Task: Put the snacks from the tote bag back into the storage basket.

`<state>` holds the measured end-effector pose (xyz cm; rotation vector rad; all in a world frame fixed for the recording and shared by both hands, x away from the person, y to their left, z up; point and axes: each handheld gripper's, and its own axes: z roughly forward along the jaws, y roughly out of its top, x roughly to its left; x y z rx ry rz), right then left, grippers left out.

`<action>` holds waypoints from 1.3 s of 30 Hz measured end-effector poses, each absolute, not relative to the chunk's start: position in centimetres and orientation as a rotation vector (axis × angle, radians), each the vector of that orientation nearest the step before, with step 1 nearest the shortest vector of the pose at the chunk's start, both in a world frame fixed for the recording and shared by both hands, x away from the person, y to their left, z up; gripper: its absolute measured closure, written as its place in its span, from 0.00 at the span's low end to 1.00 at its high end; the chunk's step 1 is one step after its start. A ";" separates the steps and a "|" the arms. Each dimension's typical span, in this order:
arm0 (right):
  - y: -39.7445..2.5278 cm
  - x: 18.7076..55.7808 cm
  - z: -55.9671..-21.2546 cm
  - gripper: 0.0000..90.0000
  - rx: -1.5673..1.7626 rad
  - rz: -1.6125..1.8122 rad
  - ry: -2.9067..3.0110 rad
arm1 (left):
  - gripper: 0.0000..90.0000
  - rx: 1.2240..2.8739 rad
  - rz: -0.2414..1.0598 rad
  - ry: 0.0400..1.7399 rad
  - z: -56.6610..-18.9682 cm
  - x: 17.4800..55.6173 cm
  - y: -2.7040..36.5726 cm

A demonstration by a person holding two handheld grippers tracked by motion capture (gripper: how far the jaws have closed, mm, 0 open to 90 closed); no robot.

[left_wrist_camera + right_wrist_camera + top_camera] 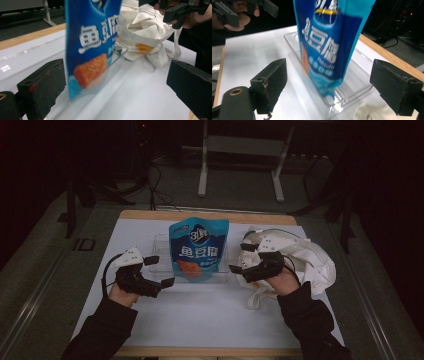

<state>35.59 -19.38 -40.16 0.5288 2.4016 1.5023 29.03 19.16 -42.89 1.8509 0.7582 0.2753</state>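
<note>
Blue and glossy, the pouch (198, 249) stands upright in a clear tray (161, 251) at the middle of the bench (200, 320), propped so that its printed face looks toward the person; the tray's rim seems to be what stops it from sliding flat. Left hand-held gripper (160, 271) sits just left of the tray with its jaws spread wide and nothing between them, and in its own view the pouch rises between the two black jaws, which suggests it is lined up for a side grasp. Right hand-held gripper (242, 258) mirrors it on the other side, also wide open and empty, near the pouch but apart from it. White cloth bag (310, 257) lies crumpled at the right, under and behind the right hand, touching the tray's corner; its loose straps could catch that gripper
</note>
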 end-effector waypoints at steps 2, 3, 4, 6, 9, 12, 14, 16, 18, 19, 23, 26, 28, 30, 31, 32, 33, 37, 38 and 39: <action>-19.7 35.1 -40.5 0.16 0.525 1.491 2.402 | 0.03 1.864 0.264 0.755 -43.4 28.4 18.7; -19.9 34.9 -40.7 0.16 0.530 1.492 2.402 | 0.03 1.870 0.245 0.754 -43.6 28.2 18.5; -20.1 34.6 -40.8 0.16 0.540 1.499 2.397 | 0.03 1.868 0.240 0.752 -43.8 27.9 18.3; -20.6 34.1 -41.1 0.16 0.553 1.514 2.390 | 0.03 1.865 0.230 0.748 -44.0 27.5 17.9; -21.3 33.4 -41.5 0.16 0.564 1.514 2.380 | 0.03 1.871 0.213 0.736 -44.3 26.8 17.2; -21.9 32.7 -42.1 0.16 0.577 1.516 2.381 | 0.03 1.891 0.189 0.714 -44.6 26.2 16.4; -22.2 32.3 -42.5 0.16 0.589 1.514 2.382 | 0.03 1.900 0.167 0.699 -44.9 25.9 15.9; -22.5 31.8 -42.9 0.16 0.596 1.516 2.382 | 0.03 1.921 0.174 0.688 -45.0 25.5 15.4; -22.7 31.4 -43.3 0.16 0.597 1.501 2.388 | 0.03 1.931 0.167 0.676 -45.2 25.2 14.9; -22.9 31.1 -43.6 0.16 0.602 1.501 2.390 | 0.03 1.932 0.165 0.673 -45.2 25.1 14.7; -23.5 30.2 -44.2 0.16 0.610 1.507 2.388 | 0.03 1.920 0.158 0.644 -45.8 24.6 13.8; -23.7 29.6 -44.7 0.16 0.608 1.502 2.384 | 0.03 1.927 0.170 0.638 -46.3 24.4 13.2; -23.8 29.3 -45.0 0.16 0.600 1.492 2.381 | 0.03 1.936 0.169 0.643 -46.6 24.4 12.8; -23.9 29.0 -45.3 0.16 0.603 1.485 2.388 | 0.03 1.942 0.164 0.642 -46.9 24.5 12.6; -23.9 28.9 -45.4 0.16 0.601 1.479 2.391 | 0.03 1.950 0.165 0.643 -47.1 24.5 12.4; -23.9 28.8 -45.6 0.16 0.600 1.472 2.394 | 0.03 1.952 0.161 0.639 -47.2 24.5 12.3; -23.9 28.7 -45.7 0.16 0.597 1.473 2.393 | 0.03 1.964 0.161 0.635 -47.3 24.5 12.1; -24.3 28.1 -46.0 0.16 0.607 1.475 2.393 | 0.03 1.975 0.154 0.634 -47.8 24.5 11.8; -24.4 28.0 -46.1 0.16 0.610 1.472 2.391 | 0.03 1.978 0.148 0.634 -47.9 24.5 11.7; -24.6 27.9 -46.2 0.16 0.616 1.470 2.386 | 0.03 1.987 0.144 0.634 -48.1 24.5 11.7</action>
